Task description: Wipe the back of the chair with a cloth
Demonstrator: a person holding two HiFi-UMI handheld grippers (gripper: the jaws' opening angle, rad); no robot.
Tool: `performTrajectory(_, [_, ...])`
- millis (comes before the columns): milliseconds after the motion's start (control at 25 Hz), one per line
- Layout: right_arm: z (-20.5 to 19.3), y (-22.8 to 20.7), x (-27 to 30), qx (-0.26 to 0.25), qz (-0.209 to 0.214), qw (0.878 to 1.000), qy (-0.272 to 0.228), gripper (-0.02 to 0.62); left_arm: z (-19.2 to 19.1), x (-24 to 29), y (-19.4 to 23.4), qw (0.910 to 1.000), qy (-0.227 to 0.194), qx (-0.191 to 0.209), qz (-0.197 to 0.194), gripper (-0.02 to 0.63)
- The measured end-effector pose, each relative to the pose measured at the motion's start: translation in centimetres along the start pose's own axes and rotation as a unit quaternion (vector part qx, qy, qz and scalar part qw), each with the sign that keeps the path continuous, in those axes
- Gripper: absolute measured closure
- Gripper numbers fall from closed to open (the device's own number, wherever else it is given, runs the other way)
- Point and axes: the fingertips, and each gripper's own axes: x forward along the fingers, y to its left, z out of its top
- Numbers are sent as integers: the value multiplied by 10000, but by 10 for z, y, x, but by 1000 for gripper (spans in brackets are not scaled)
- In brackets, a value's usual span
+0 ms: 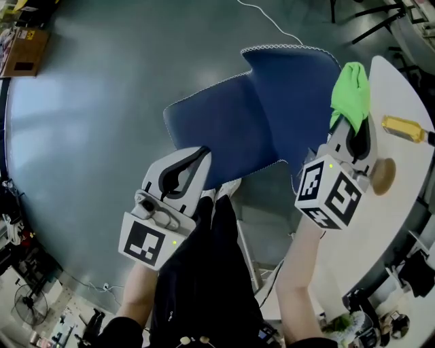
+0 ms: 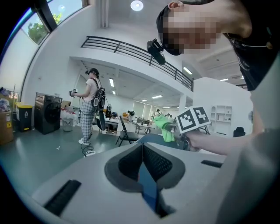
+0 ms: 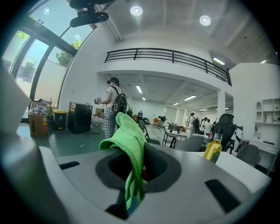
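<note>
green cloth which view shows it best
The right gripper view: the green cloth fills the centre, pinched in the shut right claw, folds clear. The head view shows it from above, bunched by the chair. The left gripper view shows it small and distant.

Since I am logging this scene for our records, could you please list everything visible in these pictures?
chair: one, blue, centre, on the floor
cloth: one, green, clamped in the right gripper
table: one, white, right side
bottle: one, yellow, on the table
round object: one, tan, on the table beside the right gripper
cable: one, white, on the floor beyond the chair
box: one, brown, top left corner
bystander: one, checked trousers, standing in the background
left gripper: one, white, shut on the chair's near edge
right gripper: one, white, shut on the cloth
</note>
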Motion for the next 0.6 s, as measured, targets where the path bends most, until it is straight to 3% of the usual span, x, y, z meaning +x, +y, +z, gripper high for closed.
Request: performTrajectory(600, [-34, 24, 31, -107, 99, 9996, 237, 546, -13, 24, 36, 9991, -122, -382, 141, 600])
